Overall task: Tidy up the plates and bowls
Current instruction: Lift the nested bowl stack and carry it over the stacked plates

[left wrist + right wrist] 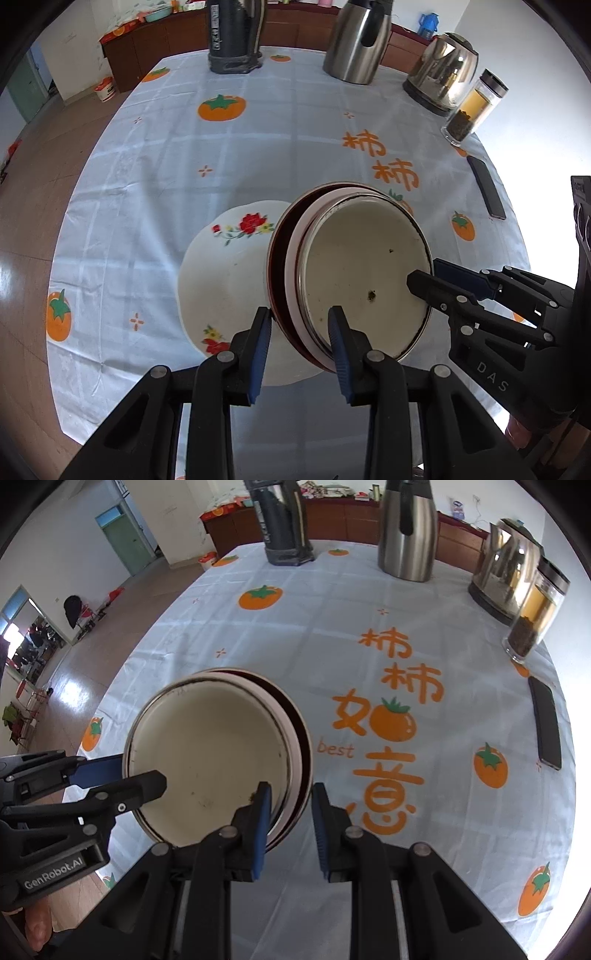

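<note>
A stack of nested bowls (365, 269) is held tilted above the table: a cream enamel bowl inside a pink one inside a dark red one. My left gripper (301, 347) is shut on the stack's near rim. My right gripper (430, 280) grips the opposite rim, seen from the side. In the right wrist view the stack (210, 753) sits between my right gripper's (291, 825) fingers, which clamp its rim, and the left gripper (122, 775) holds the far rim. A white plate with red flowers (225, 280) lies on the table under and left of the stack.
The tablecloth (258, 155) has persimmon prints. At the far edge stand a dark flask (232, 37), a steel jug (360, 40), an electric kettle (443, 74) and a glass tea bottle (476, 107). A black phone (485, 186) lies at the right.
</note>
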